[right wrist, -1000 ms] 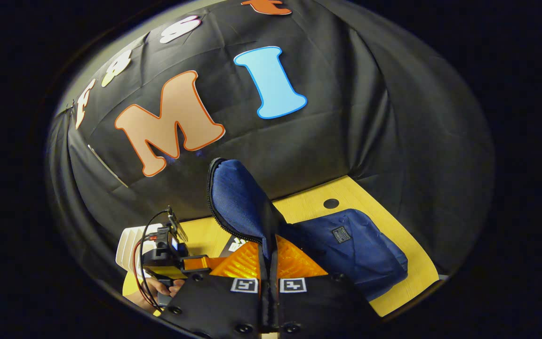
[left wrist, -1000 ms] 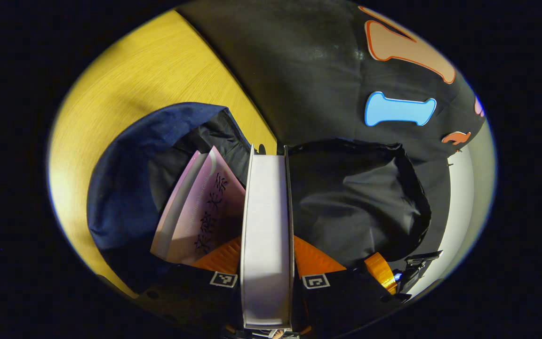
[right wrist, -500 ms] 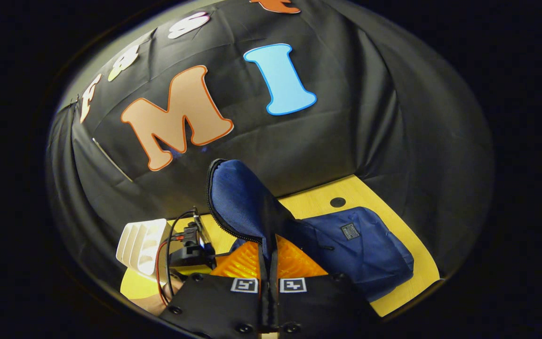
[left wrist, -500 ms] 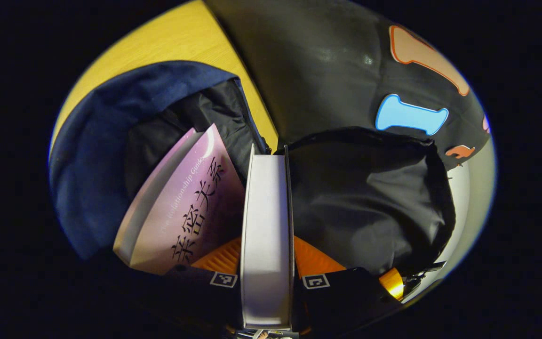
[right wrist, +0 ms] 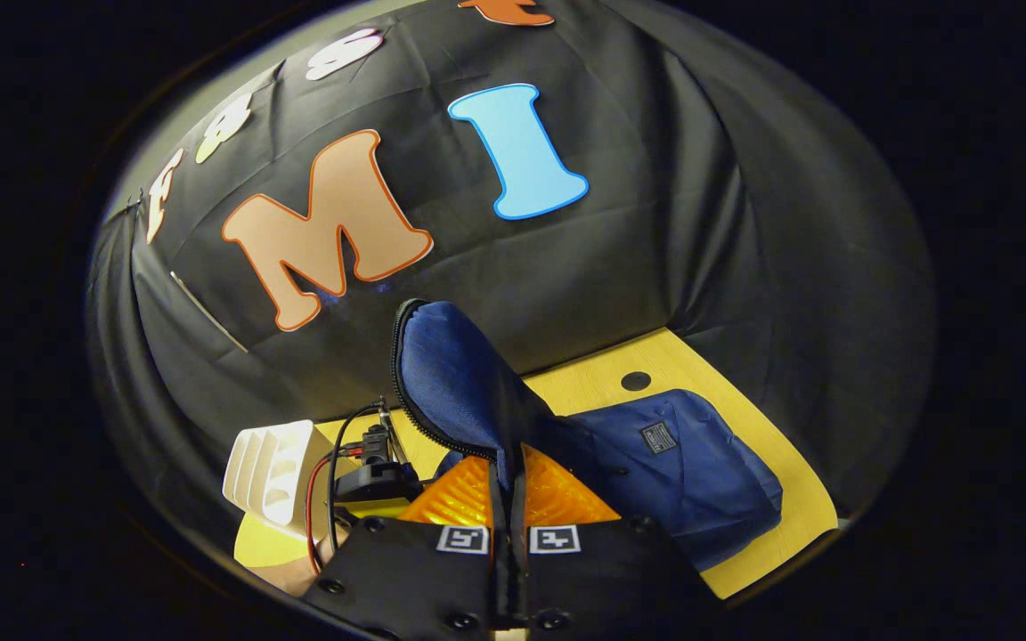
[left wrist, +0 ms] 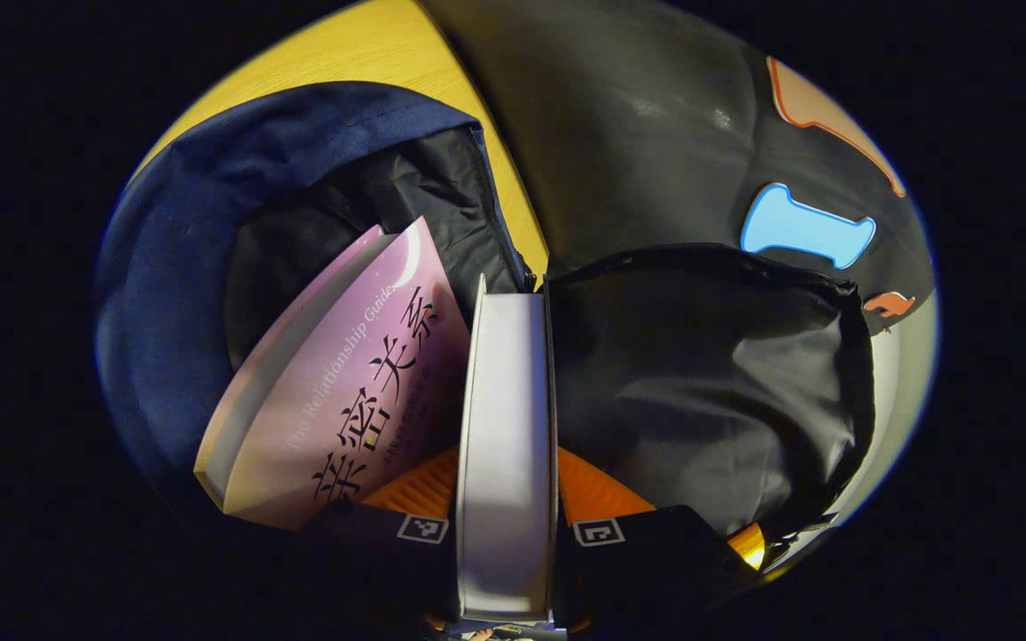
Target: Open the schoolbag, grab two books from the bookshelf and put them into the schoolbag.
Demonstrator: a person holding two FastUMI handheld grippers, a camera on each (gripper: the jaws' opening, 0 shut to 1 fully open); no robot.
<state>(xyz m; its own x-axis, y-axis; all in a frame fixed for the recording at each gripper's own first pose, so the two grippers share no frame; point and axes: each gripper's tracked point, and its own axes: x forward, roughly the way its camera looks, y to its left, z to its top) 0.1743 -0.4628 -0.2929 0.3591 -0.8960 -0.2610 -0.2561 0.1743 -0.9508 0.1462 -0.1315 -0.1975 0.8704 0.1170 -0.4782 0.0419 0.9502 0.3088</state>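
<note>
Navy fabric: the schoolbag (left wrist: pixel 183 267) spans the left and centre of the left gripper view, mouth open, black lining showing. Its flap (right wrist: pixel 451 383) rises at centre of the right gripper view, pinched edge-on between the right gripper (right wrist: pixel 508 534) fingers, which are pressed together on it. Yellow table (right wrist: pixel 771 463) lies beneath at lower right. A lilac book (left wrist: pixel 344 392) leans inside the bag, left of centre. The left gripper (left wrist: pixel 508 525) clamps a white book (left wrist: pixel 506 445) upright at the bag mouth. A white bookshelf (right wrist: pixel 268 467) stands at lower left.
</note>
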